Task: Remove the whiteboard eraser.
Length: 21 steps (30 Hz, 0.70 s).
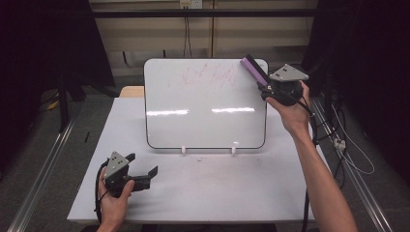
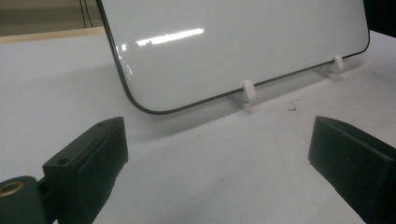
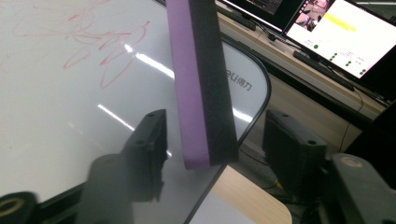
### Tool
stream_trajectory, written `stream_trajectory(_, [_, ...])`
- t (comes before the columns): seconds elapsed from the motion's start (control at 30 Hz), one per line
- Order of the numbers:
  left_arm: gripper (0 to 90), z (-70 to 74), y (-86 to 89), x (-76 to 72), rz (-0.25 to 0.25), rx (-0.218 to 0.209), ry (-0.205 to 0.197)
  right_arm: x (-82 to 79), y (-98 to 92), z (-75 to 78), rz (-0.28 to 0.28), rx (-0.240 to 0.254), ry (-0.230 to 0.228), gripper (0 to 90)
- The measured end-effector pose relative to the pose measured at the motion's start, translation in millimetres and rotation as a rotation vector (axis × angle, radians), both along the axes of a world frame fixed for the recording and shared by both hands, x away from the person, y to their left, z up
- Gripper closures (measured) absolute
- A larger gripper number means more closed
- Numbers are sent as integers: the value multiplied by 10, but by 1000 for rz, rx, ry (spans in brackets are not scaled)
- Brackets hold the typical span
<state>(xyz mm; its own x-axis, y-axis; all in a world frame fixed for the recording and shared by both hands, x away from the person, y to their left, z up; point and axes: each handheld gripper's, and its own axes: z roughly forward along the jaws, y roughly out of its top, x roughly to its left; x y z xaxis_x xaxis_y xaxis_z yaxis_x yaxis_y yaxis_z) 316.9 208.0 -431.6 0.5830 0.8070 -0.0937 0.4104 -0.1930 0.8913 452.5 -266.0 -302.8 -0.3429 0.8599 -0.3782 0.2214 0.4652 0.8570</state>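
A whiteboard stands upright on white feet on the white table, with red scribbles near its top. A purple eraser with a dark felt face hangs at the board's top right corner. My right gripper reaches up to it. In the right gripper view the eraser stands between the jaws of my right gripper, close to the left jaw, with a gap before the right jaw. Whether it leans on the board I cannot tell. My left gripper rests open at the table's front left, nothing between the jaws of that gripper.
Behind the board's right corner are lit monitors and a wooden surface. Cables trail down the table's right side. Metal rails run along both sides. The board's lower edge stands just ahead of my left gripper.
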Motion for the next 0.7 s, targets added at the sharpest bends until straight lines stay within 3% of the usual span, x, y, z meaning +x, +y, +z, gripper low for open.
stream_trajectory(0.13, [45,-2,-3,1,0,0,0,68,54,-28,-3,-43,12,469])
stream_trajectory(0.3, [45,-6,0,3,3,-1,4,96,83,-32,-11,-42,-6,510])
stream_trajectory(0.47, [46,-4,7,0,4,-1,3,127,129,-16,-17,-61,-3,615])
stream_trajectory(0.7, [46,-6,9,3,6,-1,4,116,173,-27,-26,-92,-13,640])
